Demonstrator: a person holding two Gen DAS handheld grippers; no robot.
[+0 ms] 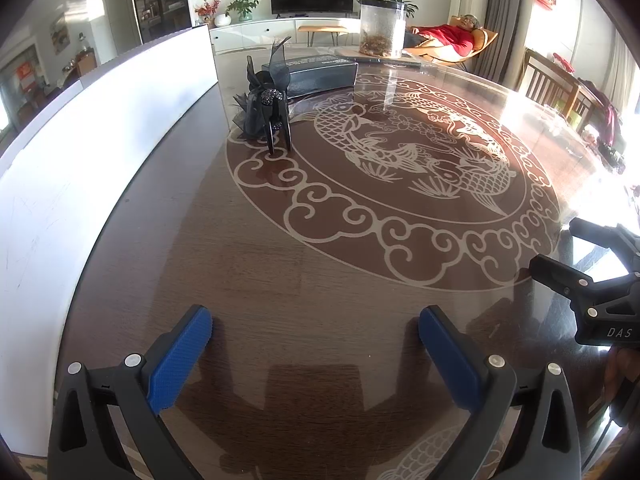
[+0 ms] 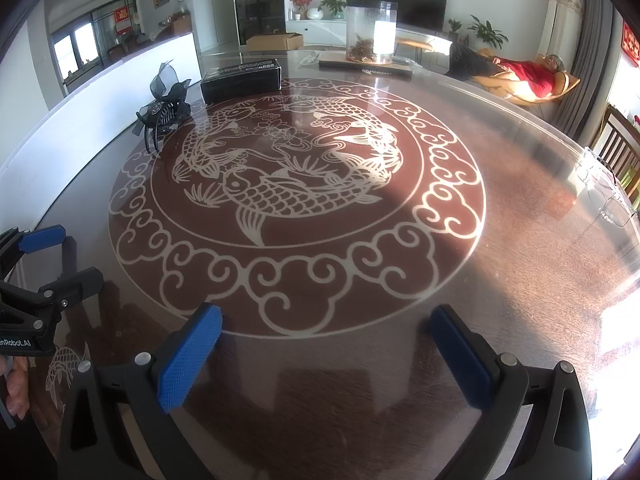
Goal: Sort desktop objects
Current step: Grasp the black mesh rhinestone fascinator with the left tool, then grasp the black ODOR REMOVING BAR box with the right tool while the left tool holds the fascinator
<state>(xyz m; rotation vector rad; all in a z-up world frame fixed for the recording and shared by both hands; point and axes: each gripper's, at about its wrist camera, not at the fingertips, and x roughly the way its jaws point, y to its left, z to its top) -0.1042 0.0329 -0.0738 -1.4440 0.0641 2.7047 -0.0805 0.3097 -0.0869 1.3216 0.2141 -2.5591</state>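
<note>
A black hair claw with a gauze bow [image 1: 267, 110] [image 2: 165, 106] stands on the dark glass-topped round table [image 1: 280, 280] [image 2: 520, 260], far ahead and to the left. Just behind it lies a black rectangular box [image 1: 322, 73] [image 2: 241, 79]. My left gripper [image 1: 316, 324] hovers open over bare table near the front, nothing between its blue pads [image 1: 180, 360]. My right gripper [image 2: 326, 320] is open too, with nothing in it, over the edge of the fish pattern. Each gripper shows at the side of the other's view, the right gripper [image 1: 560, 256] and the left gripper [image 2: 60, 256].
A white board [image 1: 100, 128] stands along the table's left side. A clear jar [image 1: 382, 28] [image 2: 371, 30] sits on a flat tray at the far edge. Clear glasses [image 2: 608, 192] lie at the right rim. A person in red [image 2: 528, 76] reclines beyond the table; wooden chairs stand right.
</note>
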